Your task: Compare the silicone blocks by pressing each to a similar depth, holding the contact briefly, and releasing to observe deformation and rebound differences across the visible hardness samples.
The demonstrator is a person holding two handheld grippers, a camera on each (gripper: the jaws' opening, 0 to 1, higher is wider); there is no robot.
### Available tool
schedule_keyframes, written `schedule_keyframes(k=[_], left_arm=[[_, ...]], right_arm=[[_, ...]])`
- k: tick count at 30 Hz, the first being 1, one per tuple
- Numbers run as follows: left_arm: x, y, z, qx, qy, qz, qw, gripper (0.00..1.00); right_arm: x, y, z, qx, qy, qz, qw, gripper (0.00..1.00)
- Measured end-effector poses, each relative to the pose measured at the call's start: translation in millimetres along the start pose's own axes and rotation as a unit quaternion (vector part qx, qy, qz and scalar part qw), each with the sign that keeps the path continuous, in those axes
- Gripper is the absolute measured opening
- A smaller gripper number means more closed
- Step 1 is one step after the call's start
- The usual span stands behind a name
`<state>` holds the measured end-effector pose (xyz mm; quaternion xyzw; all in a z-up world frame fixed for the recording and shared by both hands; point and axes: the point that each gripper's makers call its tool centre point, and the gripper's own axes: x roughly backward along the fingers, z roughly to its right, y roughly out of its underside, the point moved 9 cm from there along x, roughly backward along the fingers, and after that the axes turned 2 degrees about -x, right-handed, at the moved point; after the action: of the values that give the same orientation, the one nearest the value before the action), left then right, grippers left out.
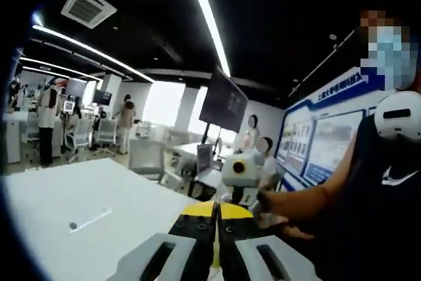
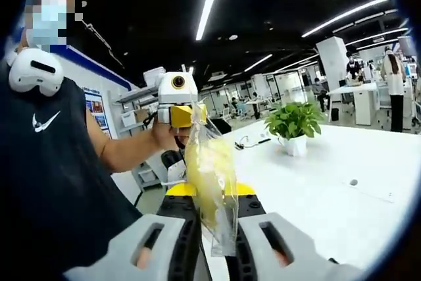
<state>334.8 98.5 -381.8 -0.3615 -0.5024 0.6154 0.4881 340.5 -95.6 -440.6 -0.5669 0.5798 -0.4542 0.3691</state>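
A white swoosh logo, the Nike mark, stands on the person's black sleeveless shirt (image 2: 46, 120), at the left of the right gripper view, and it shows also at the right edge of the left gripper view. The blue wall board (image 1: 322, 129) at the right of the left gripper view carries a white headline in Chinese characters, too small and blurred to read. No other text or number can be read.

A clear plastic bag with pale yellow contents (image 2: 212, 176) hangs between black jaws tipped in yellow on the grey right gripper (image 2: 212, 228). The left gripper (image 1: 216, 231) has the same grey body, black jaws and yellow tips. A white tabletop (image 2: 329, 182) carries a green leafy plant in a white pot (image 2: 294, 125). The person's dark sleeveless top (image 2: 46, 162) bears a white swoosh logo.
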Motion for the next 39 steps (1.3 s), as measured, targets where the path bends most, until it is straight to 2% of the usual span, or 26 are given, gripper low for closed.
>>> schedule_keyframes(k=[2,3,5,10,11,12,14,16,18,21,22,28,34,39], left_arm=[[0,1.8,-1.1,-0.002,0.005,-0.008,1.0,0.0],[2,4.4,-0.3,-0.027,0.018,-0.024,0.9992,0.0],[3,5.4,-2.2,-0.023,0.009,-0.027,0.9993,0.0],[4,11.4,-4.1,-0.032,0.01,-0.039,0.9987,0.0],[4,12.9,-4.9,-0.025,0.005,-0.044,0.9987,0.0],[6,15.6,-1.3,-0.002,0.021,-0.06,0.998,0.0],[7,15.2,-1.4,-0.029,0.016,-0.05,0.9982,0.0],[7,16.0,-4.8,-0.008,0.019,-0.048,0.9986,0.0],[6,17.0,-6.3,-0.011,0.019,-0.049,0.9986,0.0],[4,16.9,-2.4,-0.01,0.013,-0.066,0.9976,0.0],[5,15.5,-3.6,-0.024,0.002,-0.065,0.9976,0.0],[7,12.8,-5.1,-0.007,-0.011,-0.053,0.9985,0.0],[4,18.6,-6.2,0.004,-0.011,-0.044,0.999,0.0],[1,18.4,-6.0,-0.002,-0.008,-0.051,0.9987,0.0]], right_arm=[[0,2.5,0,0.0,0.002,-0.009,1.0,0.04],[0,4.2,0,0.005,0.002,-0.017,0.9998,0.03],[-1,5.8,0,0.005,0.005,-0.022,0.9997,0.03],[-3,10.1,1,-0.007,-0.003,-0.037,0.9993,0.02],[-4,11.8,1,0.001,0.0,-0.039,0.9993,0.01],[-4,12.7,1,-0.002,-0.001,-0.044,0.999,0.01],[-4,12.8,0,-0.004,-0.006,-0.046,0.9989,0.01],[-4,12.2,-1,-0.001,-0.005,-0.048,0.9989,0.01],[-3,12.3,0,0.009,0.005,-0.052,0.9986,0.01],[-3,13.7,1,0.003,0.003,-0.058,0.9983,0.01],[-3,13.7,1,0.001,0.002,-0.057,0.9984,0.01],[-5,9.8,5,-0.006,0.002,-0.047,0.9989,0.01],[-2,12.4,5,0.001,0.015,-0.051,0.9986,0.0],[-1,13.3,6,0.001,0.017,-0.054,0.9984,0.0]])
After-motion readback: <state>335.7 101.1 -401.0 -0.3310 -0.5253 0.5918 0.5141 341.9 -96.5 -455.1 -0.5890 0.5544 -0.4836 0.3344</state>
